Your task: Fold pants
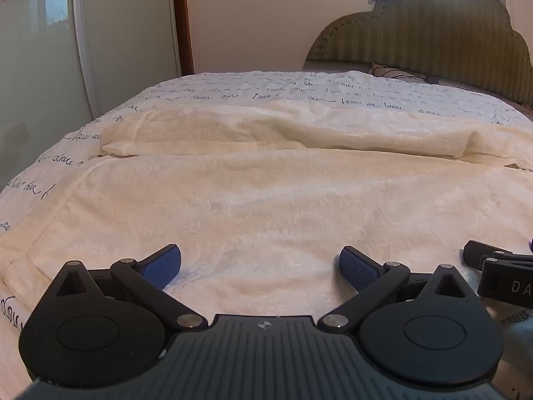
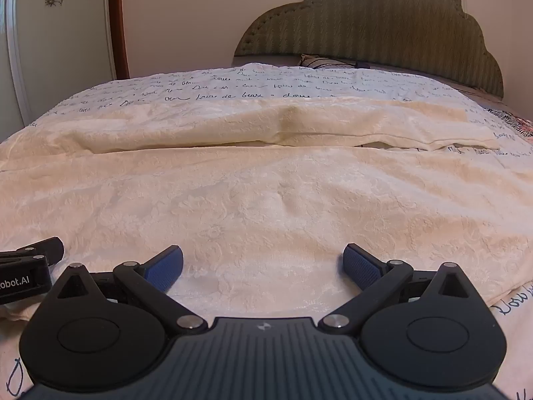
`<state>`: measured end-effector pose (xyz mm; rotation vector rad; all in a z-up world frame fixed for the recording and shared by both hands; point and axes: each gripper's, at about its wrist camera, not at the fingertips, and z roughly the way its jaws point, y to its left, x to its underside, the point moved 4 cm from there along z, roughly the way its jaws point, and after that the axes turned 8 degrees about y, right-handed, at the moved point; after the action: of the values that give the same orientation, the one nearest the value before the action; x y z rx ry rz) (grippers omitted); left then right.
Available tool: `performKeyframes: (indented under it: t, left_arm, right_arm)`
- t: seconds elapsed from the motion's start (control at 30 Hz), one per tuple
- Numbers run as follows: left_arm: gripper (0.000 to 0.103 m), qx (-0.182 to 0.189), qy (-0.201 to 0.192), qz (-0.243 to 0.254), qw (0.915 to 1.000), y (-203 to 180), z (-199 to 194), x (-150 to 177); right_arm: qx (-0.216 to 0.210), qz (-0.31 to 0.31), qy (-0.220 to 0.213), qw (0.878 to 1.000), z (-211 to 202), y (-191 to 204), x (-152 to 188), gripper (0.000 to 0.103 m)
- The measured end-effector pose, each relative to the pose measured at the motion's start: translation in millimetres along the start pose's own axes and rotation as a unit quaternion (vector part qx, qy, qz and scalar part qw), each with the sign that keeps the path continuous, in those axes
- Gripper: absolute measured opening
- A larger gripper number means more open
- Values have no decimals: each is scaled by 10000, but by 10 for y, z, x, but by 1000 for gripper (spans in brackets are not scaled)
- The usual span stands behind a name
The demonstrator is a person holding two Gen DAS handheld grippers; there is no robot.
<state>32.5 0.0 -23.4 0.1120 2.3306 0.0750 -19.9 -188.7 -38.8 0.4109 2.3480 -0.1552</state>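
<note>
Cream fleece pants (image 1: 266,183) lie spread flat across the bed, one leg near me and the other leg (image 1: 283,126) farther back. They also fill the right wrist view (image 2: 266,193). My left gripper (image 1: 260,265) is open and empty, low over the near edge of the pants. My right gripper (image 2: 263,265) is open and empty beside it, also low over the near edge. The right gripper's body shows at the right edge of the left wrist view (image 1: 499,273). The left gripper's body shows at the left edge of the right wrist view (image 2: 26,270).
A white bedspread with black handwriting print (image 1: 266,86) covers the bed under the pants. A green padded headboard (image 2: 366,23) stands at the far end. A glass wardrobe door (image 1: 40,66) is on the left. A patterned cloth (image 2: 519,123) lies at the far right.
</note>
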Motion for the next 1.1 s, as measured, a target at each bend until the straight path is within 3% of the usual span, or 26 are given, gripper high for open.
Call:
performKeyframes:
  t: [1.1]
  left_arm:
    - [103, -4, -8, 28, 10000, -10, -15, 4]
  right_arm:
    - [-39, -10, 31, 10000, -5, -14, -16, 103]
